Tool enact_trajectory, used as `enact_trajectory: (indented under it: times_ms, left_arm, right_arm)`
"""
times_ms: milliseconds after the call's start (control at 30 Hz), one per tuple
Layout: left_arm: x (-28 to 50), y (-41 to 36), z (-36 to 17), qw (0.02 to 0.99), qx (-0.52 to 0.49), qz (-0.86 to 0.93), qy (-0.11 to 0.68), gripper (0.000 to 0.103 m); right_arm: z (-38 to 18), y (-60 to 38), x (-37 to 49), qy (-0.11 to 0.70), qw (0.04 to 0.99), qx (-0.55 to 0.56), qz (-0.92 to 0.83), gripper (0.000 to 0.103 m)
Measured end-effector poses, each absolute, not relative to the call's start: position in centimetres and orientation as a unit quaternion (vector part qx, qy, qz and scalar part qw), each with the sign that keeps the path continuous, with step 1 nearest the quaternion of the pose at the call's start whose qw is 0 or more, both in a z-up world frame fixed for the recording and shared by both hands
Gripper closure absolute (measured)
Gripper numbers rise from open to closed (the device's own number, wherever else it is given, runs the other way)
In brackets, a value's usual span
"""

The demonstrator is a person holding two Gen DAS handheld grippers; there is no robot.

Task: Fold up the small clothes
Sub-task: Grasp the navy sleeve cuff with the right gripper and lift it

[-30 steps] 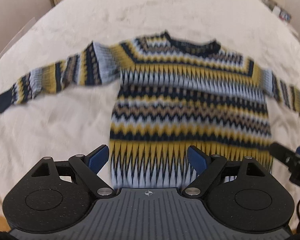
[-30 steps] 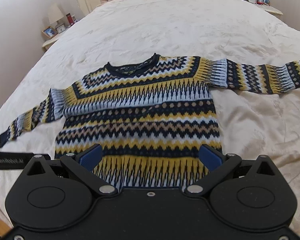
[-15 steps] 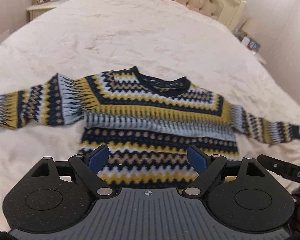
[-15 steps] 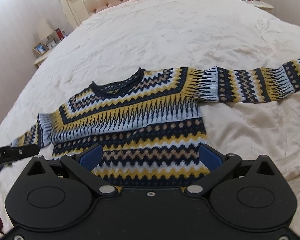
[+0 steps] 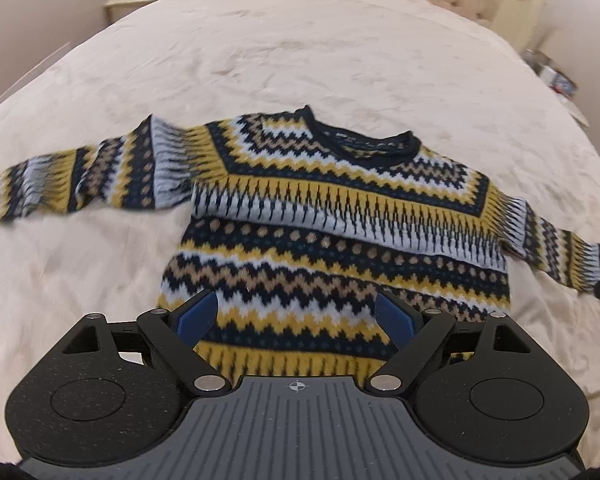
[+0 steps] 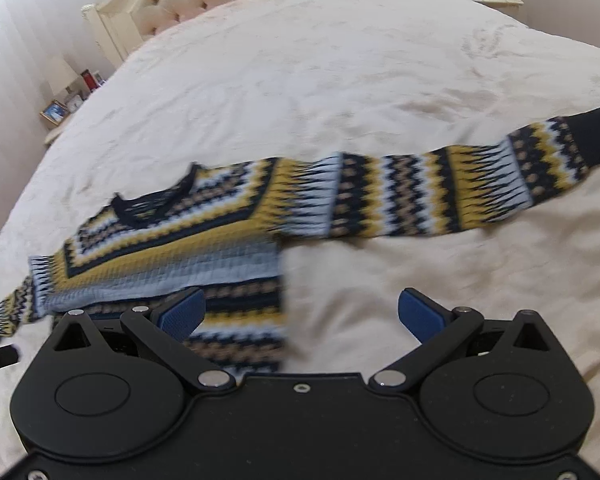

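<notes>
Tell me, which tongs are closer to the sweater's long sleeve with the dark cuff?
The right tongs. They hang open over the bedspread just below that sleeve, beside the sweater's edge. The left tongs hang open over the sweater's lower middle, farther from it.

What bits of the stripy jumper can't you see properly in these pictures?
- Sweater hem: left wrist view, hidden behind the left gripper.
- One cuff: left wrist view, cut off by the picture's left edge.
- Body pattern: right wrist view, smeared by motion blur.
- Neck label: too small to read.
</notes>
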State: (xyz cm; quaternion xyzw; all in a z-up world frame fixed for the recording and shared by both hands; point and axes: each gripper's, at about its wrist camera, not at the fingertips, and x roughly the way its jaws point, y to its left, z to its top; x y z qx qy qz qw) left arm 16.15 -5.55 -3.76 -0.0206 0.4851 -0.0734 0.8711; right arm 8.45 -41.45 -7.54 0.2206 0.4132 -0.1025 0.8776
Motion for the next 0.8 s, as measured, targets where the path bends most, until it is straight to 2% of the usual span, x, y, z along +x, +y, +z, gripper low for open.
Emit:
enact_trajectory:
  times_ms: [467, 600, 800]
  left_arm:
    - [12.0, -12.8, -3.8, 0.866, -0.007, -0.028, 0.5, 0.017]
    - [11.6, -14.2, -3.8, 0.863, -0.003, -0.03, 0.504, 0.017]
    - [11.2, -15.3, -3.3, 0.864, 0.01, -0.03, 0.502, 0.017]
  right_arm:
    - [-9.1, -59.9, 8.4, 0.404, 0.867, 0.232, -0.174, 0.002]
    - [-9.2, -63.7, 8.6, 0.404, 0.867, 0.207, -0.207, 0.009]
    - [-10.5, -67.7, 10.1, 0.411, 0.857, 0.189, -0.248, 0.009]
